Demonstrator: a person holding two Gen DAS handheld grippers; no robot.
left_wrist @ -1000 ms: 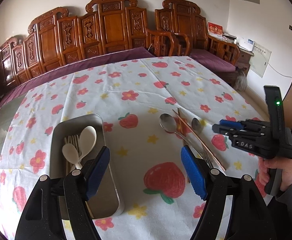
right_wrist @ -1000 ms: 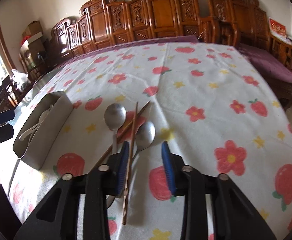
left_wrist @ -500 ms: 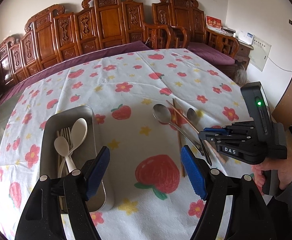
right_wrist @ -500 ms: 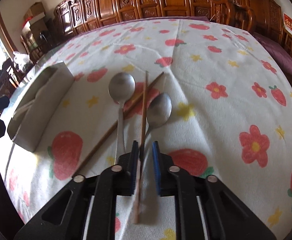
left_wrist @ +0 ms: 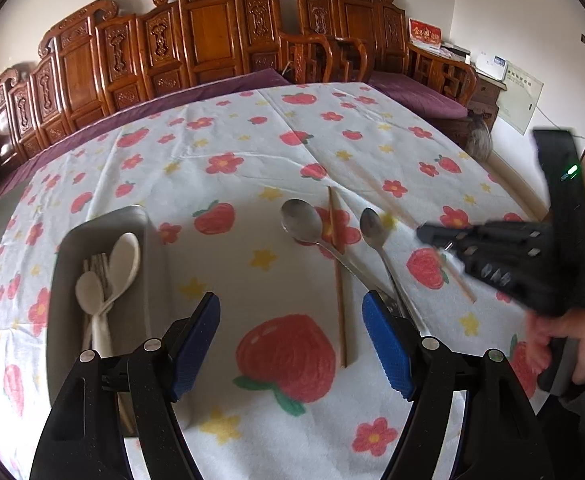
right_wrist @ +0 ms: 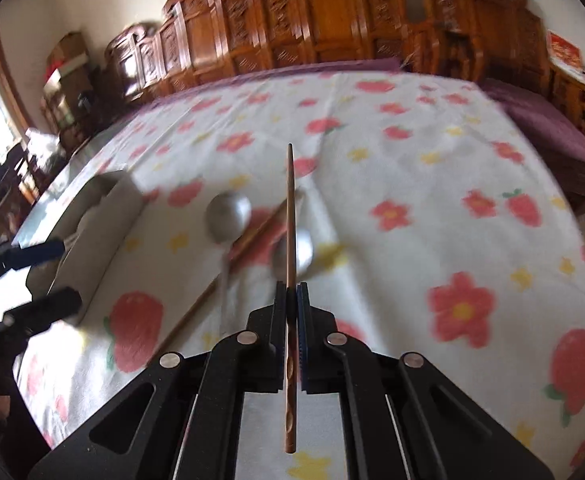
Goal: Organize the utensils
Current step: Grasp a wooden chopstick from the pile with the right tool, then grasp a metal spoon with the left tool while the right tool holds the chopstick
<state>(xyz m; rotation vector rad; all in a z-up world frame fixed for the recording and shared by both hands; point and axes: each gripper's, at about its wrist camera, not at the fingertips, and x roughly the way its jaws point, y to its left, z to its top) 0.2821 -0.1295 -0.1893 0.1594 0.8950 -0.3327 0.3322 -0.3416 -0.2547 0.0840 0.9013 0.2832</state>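
We work on a table covered by a flower-and-strawberry tablecloth (left_wrist: pixel 252 152), which gives a flat, soft surface on which thin utensils lie low and must be pinched from the sides. At the near left stands the metal tray (left_wrist: pixel 66 248), the collecting place; it already holds two white spoons (left_wrist: pixel 124 256) and some forks (left_wrist: pixel 96 264), laid lengthwise so that long items fit side by side. Right of centre lie the items not yet sorted: a large metal spoon (left_wrist: pixel 302 222), a smaller metal spoon (left_wrist: pixel 370 222) to its right, and one wooden chopstick (left_wrist: pixel 337 272) flat on the cloth between them, its near end beside the printed strawberry. We hold the left gripper (left_wrist: pixel 290 340) spread wide and empty, low over the near cloth between the tray and these utensils, presumably ready for the next pick. The right gripper (right_wrist: pixel 291 312) has just been closing and is now clamped on the other chopstick (right_wrist: pixel 290 216), gripped partway along its length so that the stick projects straight ahead, clear of the cloth, above the spoons. We judge this central grip suits carrying the chopstick left to the tray without tipping. The right view is blurred, so finer contact detail cannot be told.
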